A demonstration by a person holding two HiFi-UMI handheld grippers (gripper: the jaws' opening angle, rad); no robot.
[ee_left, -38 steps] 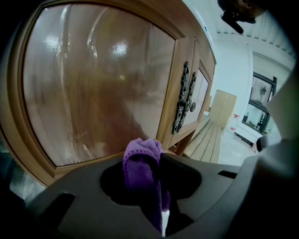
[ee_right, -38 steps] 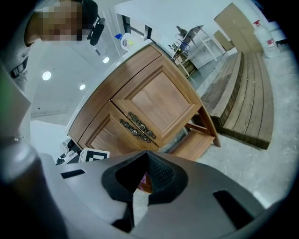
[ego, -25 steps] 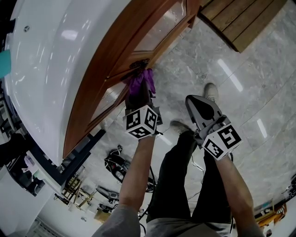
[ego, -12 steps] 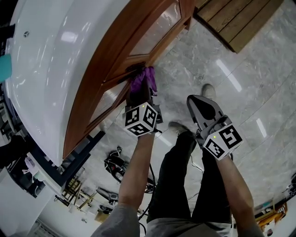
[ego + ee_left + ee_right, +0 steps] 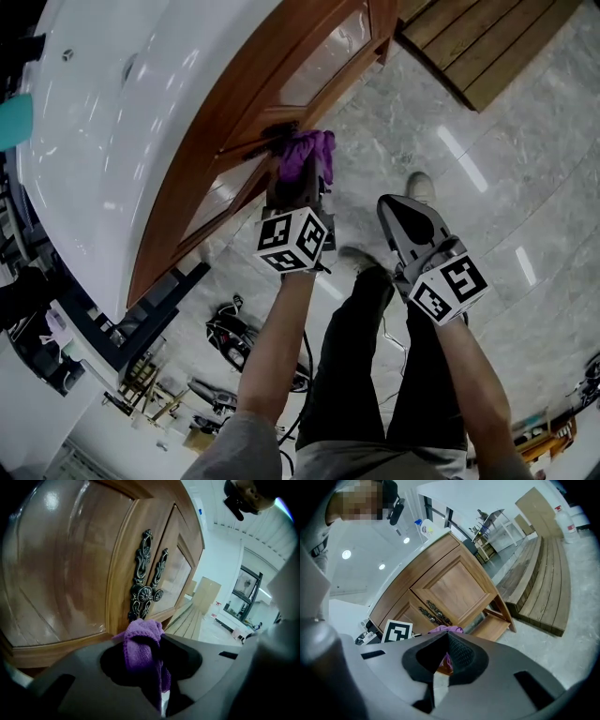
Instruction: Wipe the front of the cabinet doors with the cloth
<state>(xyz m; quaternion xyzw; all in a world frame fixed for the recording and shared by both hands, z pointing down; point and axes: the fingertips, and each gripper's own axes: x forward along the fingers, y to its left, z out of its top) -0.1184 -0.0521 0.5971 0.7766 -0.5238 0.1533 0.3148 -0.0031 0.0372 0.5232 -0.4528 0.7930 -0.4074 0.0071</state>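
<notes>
Left gripper (image 5: 154, 641) pinches a fuzzy purple cloth (image 5: 311, 150) just beside the 2 ornate dark metal handles (image 5: 143, 581) of glossy brown wooden cabinet doors (image 5: 70, 573). Right gripper (image 5: 445, 637), jaws closed and empty, hangs well apart from the handles, over polished grey marble floor (image 5: 469, 187). A slatted wooden platform (image 5: 543, 588) lies beyond the handles.

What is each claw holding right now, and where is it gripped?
Left claw holds the purple cloth by a bunched fold, the rest poking past its tips. Right claw: shut, empty.
</notes>
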